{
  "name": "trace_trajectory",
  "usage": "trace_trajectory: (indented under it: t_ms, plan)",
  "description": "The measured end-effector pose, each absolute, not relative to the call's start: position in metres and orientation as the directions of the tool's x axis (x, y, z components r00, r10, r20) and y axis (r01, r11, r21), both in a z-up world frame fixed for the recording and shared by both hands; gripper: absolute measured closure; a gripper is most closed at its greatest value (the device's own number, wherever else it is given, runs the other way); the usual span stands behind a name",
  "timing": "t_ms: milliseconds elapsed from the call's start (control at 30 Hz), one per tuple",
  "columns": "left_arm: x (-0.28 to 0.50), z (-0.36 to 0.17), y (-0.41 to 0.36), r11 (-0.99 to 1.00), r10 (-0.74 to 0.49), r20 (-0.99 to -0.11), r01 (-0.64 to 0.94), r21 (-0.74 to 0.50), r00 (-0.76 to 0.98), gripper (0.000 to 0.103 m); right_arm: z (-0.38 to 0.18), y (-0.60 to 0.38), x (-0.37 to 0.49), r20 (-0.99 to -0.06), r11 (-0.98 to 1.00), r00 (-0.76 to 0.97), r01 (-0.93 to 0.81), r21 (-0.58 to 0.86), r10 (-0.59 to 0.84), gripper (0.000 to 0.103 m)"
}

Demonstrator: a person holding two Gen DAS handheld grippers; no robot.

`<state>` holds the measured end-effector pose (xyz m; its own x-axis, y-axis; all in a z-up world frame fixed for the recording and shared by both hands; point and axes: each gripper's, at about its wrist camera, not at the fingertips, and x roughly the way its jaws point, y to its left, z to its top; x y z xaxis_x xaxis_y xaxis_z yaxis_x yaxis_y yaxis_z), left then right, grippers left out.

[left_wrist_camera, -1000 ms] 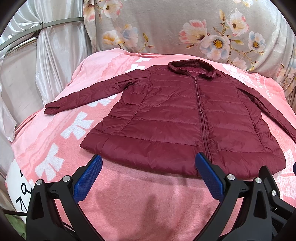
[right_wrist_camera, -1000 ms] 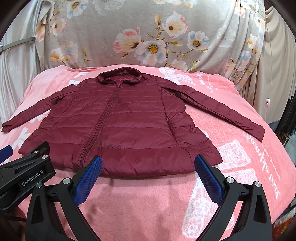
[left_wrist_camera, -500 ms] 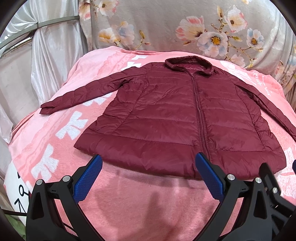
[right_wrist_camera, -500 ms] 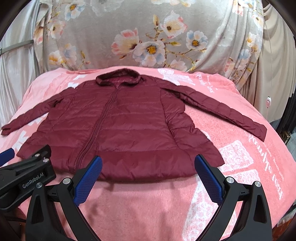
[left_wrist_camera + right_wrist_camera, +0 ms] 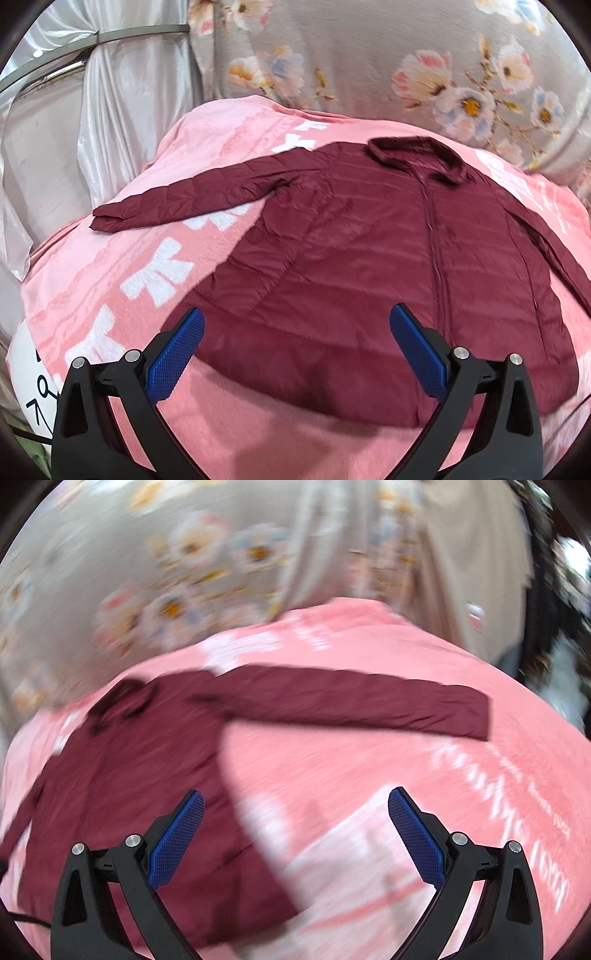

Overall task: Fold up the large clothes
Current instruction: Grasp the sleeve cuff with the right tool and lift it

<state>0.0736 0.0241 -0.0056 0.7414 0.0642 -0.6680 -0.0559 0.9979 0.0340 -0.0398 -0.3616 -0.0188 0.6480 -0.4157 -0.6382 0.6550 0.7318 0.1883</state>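
Note:
A dark red quilted jacket (image 5: 369, 266) lies flat, front up and zipped, on a pink blanket (image 5: 110, 266), with both sleeves spread out. Its left sleeve (image 5: 192, 195) reaches toward the blanket's left edge. My left gripper (image 5: 297, 332) is open and empty over the jacket's lower left hem. In the blurred right wrist view the jacket body (image 5: 140, 768) is at the left and its right sleeve (image 5: 351, 701) stretches across the middle. My right gripper (image 5: 295, 812) is open and empty above the blanket beside the jacket's right side.
A floral cloth (image 5: 406, 62) hangs behind the blanket. Silvery curtains (image 5: 110, 110) and a metal rail stand at the left. A beige curtain (image 5: 472, 572) and dark clutter (image 5: 554, 635) lie at the right. A white clock-print patch (image 5: 33, 387) is at the blanket's near left edge.
My left gripper has moved forward over the jacket's hem. My right gripper has swung quickly to the right toward the right sleeve, which blurs its view. Both stay open.

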Motion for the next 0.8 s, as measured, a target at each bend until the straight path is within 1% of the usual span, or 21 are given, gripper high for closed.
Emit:
trace_trajectory:
  t_ms: [133, 267, 400, 467, 500, 533, 567, 633, 700, 800]
  plan:
    - [0.093, -0.004, 0.028, 0.998, 0.058, -0.664, -0.068, 0.011, 0.745, 0.005, -0.036, -0.430, -0.047, -0.666, 0.624, 0.614, 0.731, 0.276, -0.424, 0.005]
    - [0.117, -0.008, 0.027, 0.996, 0.075, -0.677, -0.090, 0.013, 0.732, 0.005, -0.063, -0.486, -0.050, -0.707, 0.509, 0.586, 0.781, 0.361, -0.397, 0.006]
    - [0.136, -0.015, 0.024, 0.993, 0.107, -0.688, -0.115, 0.035, 0.717, 0.005, -0.084, -0.521, -0.048, -0.729, 0.427, 0.572, 0.805, 0.411, -0.375, 0.015]
    - [0.145, -0.019, 0.021, 0.991, 0.126, -0.690, -0.125, 0.052, 0.713, 0.005, -0.087, -0.533, -0.047, -0.712, 0.393, 0.583, 0.805, 0.444, -0.391, 0.016]
    - [0.149, -0.021, 0.021, 0.990, 0.133, -0.690, -0.129, 0.059, 0.711, 0.005, -0.085, -0.537, -0.046, -0.703, 0.382, 0.579, 0.811, 0.444, -0.412, 0.023]
    - [0.152, -0.022, 0.021, 0.989, 0.139, -0.692, -0.132, 0.063, 0.709, 0.005, -0.084, -0.541, -0.043, -0.701, 0.372, 0.572, 0.817, 0.440, -0.427, 0.034]
    - [0.157, -0.025, 0.021, 0.988, 0.145, -0.694, -0.136, 0.068, 0.705, 0.005, -0.083, -0.545, -0.039, -0.699, 0.367, 0.569, 0.820, 0.440, -0.433, 0.041]
    - [0.166, -0.029, 0.022, 0.986, 0.161, -0.697, -0.150, 0.077, 0.698, 0.005, -0.079, -0.555, -0.028, -0.683, 0.364, 0.584, 0.810, 0.460, -0.438, 0.080]
    - [0.173, -0.032, 0.026, 0.982, 0.179, -0.698, -0.169, 0.084, 0.693, 0.005, -0.068, -0.558, -0.011, -0.660, 0.382, 0.595, 0.802, 0.459, -0.458, 0.091]
    - [0.183, -0.036, 0.036, 0.974, 0.211, -0.699, -0.204, 0.095, 0.683, 0.005, -0.032, -0.536, 0.024, -0.577, 0.499, 0.638, 0.766, 0.405, -0.511, 0.092]
